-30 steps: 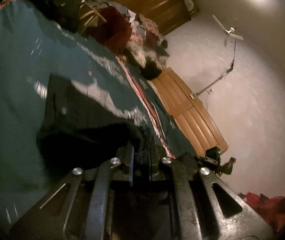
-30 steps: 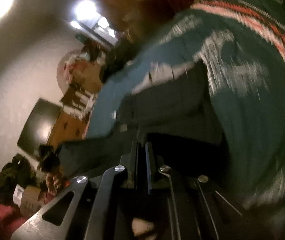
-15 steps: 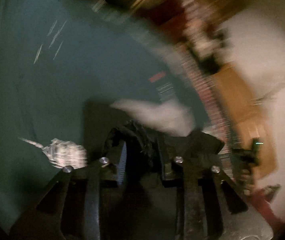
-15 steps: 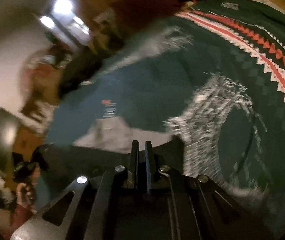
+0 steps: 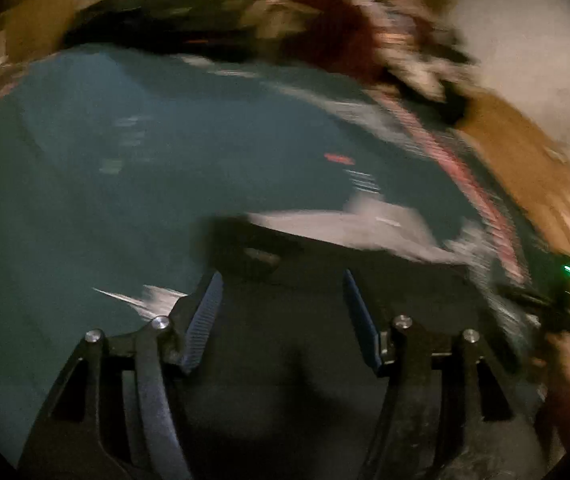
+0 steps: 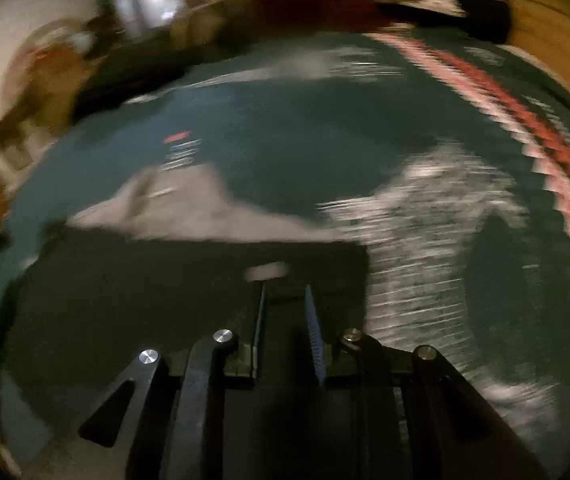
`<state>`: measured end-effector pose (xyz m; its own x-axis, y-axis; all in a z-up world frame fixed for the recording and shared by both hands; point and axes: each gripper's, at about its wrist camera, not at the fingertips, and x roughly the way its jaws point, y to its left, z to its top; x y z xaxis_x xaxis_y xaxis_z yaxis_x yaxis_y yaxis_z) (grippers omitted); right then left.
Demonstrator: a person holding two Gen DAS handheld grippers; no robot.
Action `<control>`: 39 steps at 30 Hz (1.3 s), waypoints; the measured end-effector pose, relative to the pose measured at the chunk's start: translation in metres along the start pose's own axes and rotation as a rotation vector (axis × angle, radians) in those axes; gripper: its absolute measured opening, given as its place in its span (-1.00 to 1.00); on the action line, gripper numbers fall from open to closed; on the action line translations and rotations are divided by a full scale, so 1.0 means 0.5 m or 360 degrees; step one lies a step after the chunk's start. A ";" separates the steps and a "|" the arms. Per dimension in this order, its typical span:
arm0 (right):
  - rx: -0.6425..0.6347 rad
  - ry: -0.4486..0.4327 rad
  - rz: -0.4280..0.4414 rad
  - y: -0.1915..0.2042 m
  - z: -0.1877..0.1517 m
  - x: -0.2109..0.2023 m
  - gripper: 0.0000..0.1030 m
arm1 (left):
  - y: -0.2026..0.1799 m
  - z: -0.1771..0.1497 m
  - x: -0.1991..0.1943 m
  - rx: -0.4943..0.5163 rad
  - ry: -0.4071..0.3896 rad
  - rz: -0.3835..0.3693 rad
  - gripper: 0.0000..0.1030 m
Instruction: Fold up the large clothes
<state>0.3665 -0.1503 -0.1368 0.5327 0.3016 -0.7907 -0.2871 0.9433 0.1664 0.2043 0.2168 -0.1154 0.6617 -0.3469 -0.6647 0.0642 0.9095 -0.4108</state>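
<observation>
A: Where is the dark garment point(image 5: 325, 320) lying?

B: It is lying flat on the teal bedspread point(image 5: 85, 200), near the edge closest to both cameras, with a pale grey piece point(image 5: 345, 224) showing along its far edge. Whether that is a lining or a second layer, I cannot tell.

A: What is the left gripper point(image 5: 283, 300) doing?

B: Its jaws are opening; they are standing well apart over the dark cloth, pinching nothing.

A: And the right gripper point(image 6: 285, 308)?

B: It is opening too, with only a narrow gap so far. The cloth is lying beneath it, not between the pads.

A: Why are they hanging there?

B: I am judging that a fold is being let go, so both are releasing an edge onto the bedspread.

A: Is any writing showing?

B: A small pale tag point(image 6: 265, 271) is sitting on the garment, and a red mark with white lines point(image 6: 179, 146) is lying on the bedspread beyond, but the blur is making both unreadable.
</observation>
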 end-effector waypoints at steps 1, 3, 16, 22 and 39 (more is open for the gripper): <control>-0.0036 -0.0001 0.0075 0.049 -0.013 0.001 -0.51 | -0.032 -0.029 0.001 0.0020 0.0007 -0.0124 0.17; -0.0101 0.0001 0.0210 0.135 -0.043 0.005 -0.51 | -0.073 -0.091 0.026 -0.0016 0.0086 -0.0373 0.17; -0.0281 0.0062 0.0282 0.268 -0.268 0.031 -0.12 | 0.240 -0.302 -0.130 -0.0654 0.0057 -0.0037 -0.72; -0.0025 0.0058 0.0111 0.171 -0.306 -0.062 0.04 | 0.156 -0.337 -0.176 -0.0591 0.0003 -0.0147 0.20; 0.0051 0.0080 0.0153 0.190 -0.359 -0.090 0.34 | 0.102 -0.314 -0.053 -0.0882 -0.0162 -0.0015 0.18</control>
<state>0.1724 -0.0992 -0.1914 0.4631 0.3842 -0.7987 -0.3086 0.9147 0.2611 0.0729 0.2364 -0.2169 0.7334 -0.3056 -0.6072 -0.3134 0.6406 -0.7010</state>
